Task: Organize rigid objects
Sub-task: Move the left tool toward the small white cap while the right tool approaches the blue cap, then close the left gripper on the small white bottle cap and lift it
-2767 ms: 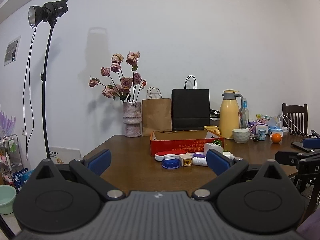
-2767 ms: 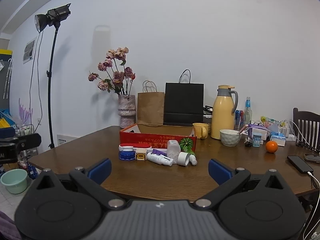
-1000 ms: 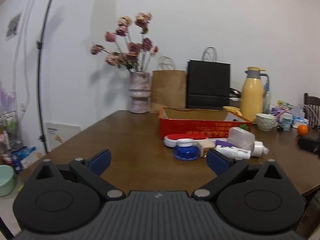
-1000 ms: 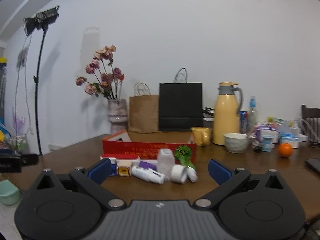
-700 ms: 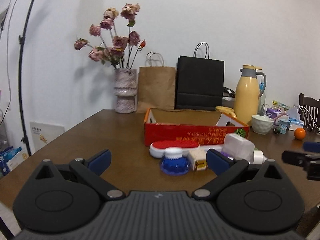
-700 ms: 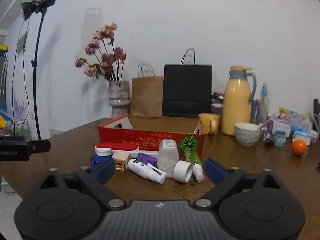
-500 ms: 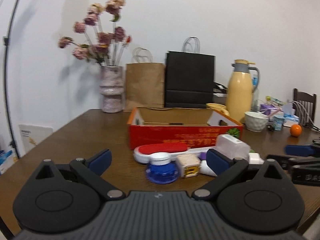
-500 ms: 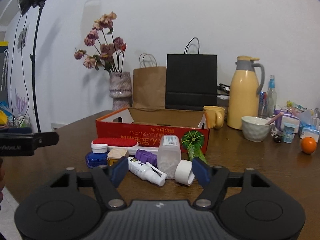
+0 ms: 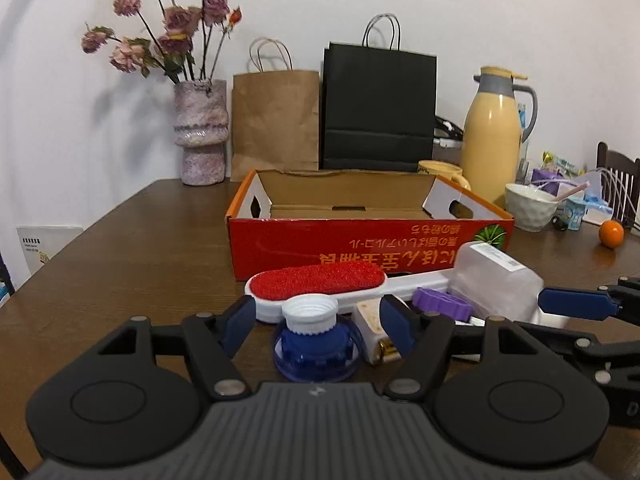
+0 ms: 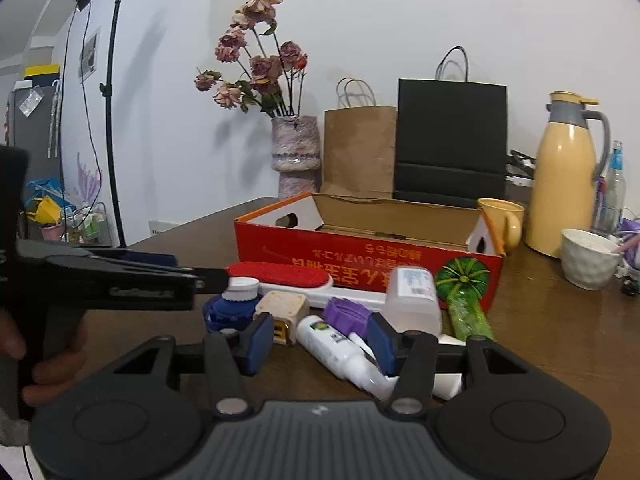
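Nothing sorted yet, by the look of it: red cardboard box (image 9: 368, 248) open and empty at the middle of the bench (image 9: 132, 248), every small item in a heap just in front of its near wall. In that heap: red-padded brush (image 9: 320, 286), blue jar (image 9: 314, 346) with white cap, small cream cube (image 10: 280, 308), purple cap (image 10: 346, 314), white tube (image 10: 340, 348), translucent container (image 10: 412, 300), green bottle (image 10: 466, 308).

Left hand-held gripper (image 9: 316, 326) with jaws apart and just closing, blue jar between the pads, not yet pinched as far as visible. Right hand-held gripper (image 10: 318, 340) likewise apart and closing, astride the white tube, pads beside it rather than pressing. All transfers into the box still to come.
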Action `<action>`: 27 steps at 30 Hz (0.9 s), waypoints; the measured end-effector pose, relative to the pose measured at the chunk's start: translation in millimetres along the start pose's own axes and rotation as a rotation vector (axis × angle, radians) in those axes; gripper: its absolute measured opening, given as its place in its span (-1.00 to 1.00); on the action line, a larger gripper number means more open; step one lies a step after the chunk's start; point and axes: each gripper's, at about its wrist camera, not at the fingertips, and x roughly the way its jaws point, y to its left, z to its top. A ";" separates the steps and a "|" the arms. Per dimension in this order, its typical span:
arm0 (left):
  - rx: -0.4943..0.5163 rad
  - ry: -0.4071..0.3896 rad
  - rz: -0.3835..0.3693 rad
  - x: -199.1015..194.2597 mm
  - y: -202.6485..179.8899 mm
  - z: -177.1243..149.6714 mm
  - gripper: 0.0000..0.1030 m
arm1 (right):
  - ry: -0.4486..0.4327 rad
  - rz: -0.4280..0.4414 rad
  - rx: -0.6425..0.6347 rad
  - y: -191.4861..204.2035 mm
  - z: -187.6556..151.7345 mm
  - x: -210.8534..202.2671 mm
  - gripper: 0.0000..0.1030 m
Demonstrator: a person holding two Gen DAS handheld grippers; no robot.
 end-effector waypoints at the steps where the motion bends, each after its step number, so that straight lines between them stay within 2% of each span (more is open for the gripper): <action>1: -0.008 0.008 -0.006 5.0 1.0 1.7 0.38 | -0.001 0.004 -0.003 0.8 1.8 3.1 0.00; 5: -0.039 0.053 -0.031 28.8 6.7 6.3 0.36 | 0.000 0.019 -0.008 4.0 6.6 13.9 0.00; 11: -0.076 0.133 -0.046 52.8 14.0 1.2 -0.13 | 0.024 0.035 -0.027 9.3 10.2 29.7 0.00; 12: -0.070 0.120 -0.041 52.9 14.6 0.2 -0.19 | 0.028 0.037 -0.027 10.0 10.9 32.4 0.00; 16: -0.095 0.098 -0.051 45.0 22.6 1.0 -0.21 | 0.040 0.052 -0.035 17.4 12.8 42.5 0.00; 19: -0.123 0.018 -0.059 19.3 37.5 6.7 -0.21 | 0.039 0.076 -0.048 27.8 15.9 46.5 0.00; 21: -0.113 -0.015 -0.019 5.4 49.9 8.2 -0.20 | 0.040 0.103 -0.055 37.7 18.2 51.9 0.00; 27: -0.141 0.013 0.039 -7.4 83.8 -0.5 -0.20 | 0.050 0.160 -0.092 68.5 20.6 76.7 0.00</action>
